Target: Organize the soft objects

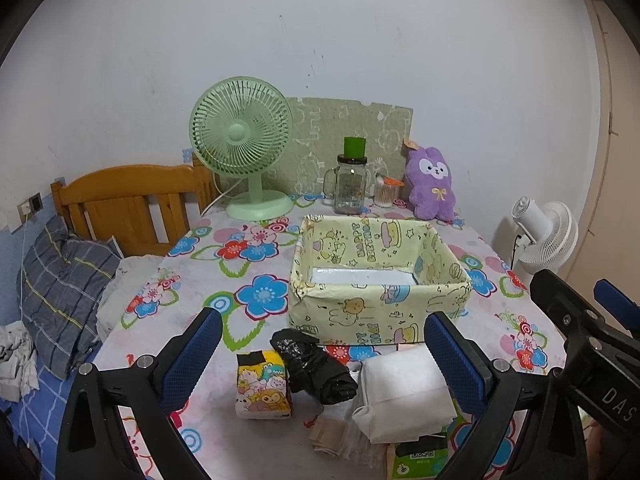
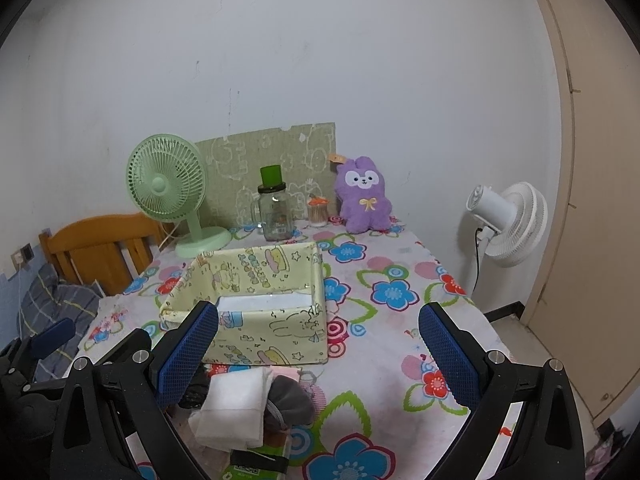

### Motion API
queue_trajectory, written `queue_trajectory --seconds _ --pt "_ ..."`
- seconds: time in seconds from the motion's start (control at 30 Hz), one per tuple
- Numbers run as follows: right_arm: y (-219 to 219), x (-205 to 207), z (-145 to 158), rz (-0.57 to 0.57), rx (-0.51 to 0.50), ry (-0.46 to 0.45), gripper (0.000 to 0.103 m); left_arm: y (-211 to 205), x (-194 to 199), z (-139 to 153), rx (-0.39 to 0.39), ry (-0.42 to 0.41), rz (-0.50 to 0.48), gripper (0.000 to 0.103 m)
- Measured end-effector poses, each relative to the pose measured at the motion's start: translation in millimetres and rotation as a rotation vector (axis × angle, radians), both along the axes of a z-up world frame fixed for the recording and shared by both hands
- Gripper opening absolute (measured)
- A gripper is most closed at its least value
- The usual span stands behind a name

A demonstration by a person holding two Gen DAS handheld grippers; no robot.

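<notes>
A pale yellow cartoon-print fabric box stands open and empty on the flowered table; it also shows in the right wrist view. In front of it lie a yellow cartoon tissue pack, a rolled black plastic bag, a folded white cloth and a small beige cloth. The right wrist view shows the white cloth beside a grey soft item. My left gripper is open above these items. My right gripper is open, to the right of the pile. A purple plush sits at the back.
A green desk fan, a glass jar with green lid and a cotton-swab jar stand along the back wall. A white fan stands off the table's right. A bed with wooden headboard is left. A green packet lies at the front edge.
</notes>
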State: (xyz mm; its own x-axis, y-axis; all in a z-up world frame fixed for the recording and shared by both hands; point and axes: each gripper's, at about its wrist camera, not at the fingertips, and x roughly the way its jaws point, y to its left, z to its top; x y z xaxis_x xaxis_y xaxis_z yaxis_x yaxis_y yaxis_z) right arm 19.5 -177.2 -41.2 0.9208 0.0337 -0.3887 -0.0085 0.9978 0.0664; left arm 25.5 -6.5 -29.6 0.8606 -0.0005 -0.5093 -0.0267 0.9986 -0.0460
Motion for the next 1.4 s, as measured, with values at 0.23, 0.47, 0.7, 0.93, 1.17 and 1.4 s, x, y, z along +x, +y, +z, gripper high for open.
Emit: queue_trajectory --seconds 0.23,0.47,0.7,0.93,1.17,1.4 --pt "2 5 -13 0.014 -0.012 0.015 0.101 -1 3 -15 -0.004 0.021 -0.018 0.101" --pt "3 16 -30 0.039 -0.004 0.058 0.1 -3 8 -33 -0.026 0.064 -0.056 0.101" --pt "7 22 -45 0.068 -0.015 0.075 0.097 -9 17 -49 -0.015 0.109 -0.078 0.101" --pt "7 32 -62 0.079 -0.022 0.124 0.097 -17 25 -66 0.001 0.159 -0.105 0.101" --pt "5 40 -76 0.079 -0.016 0.17 0.096 -26 31 -79 0.008 0.197 -0.136 0.101" --pt "2 46 -83 0.076 -0.005 0.202 0.096 -34 35 -85 0.008 0.215 -0.166 0.093"
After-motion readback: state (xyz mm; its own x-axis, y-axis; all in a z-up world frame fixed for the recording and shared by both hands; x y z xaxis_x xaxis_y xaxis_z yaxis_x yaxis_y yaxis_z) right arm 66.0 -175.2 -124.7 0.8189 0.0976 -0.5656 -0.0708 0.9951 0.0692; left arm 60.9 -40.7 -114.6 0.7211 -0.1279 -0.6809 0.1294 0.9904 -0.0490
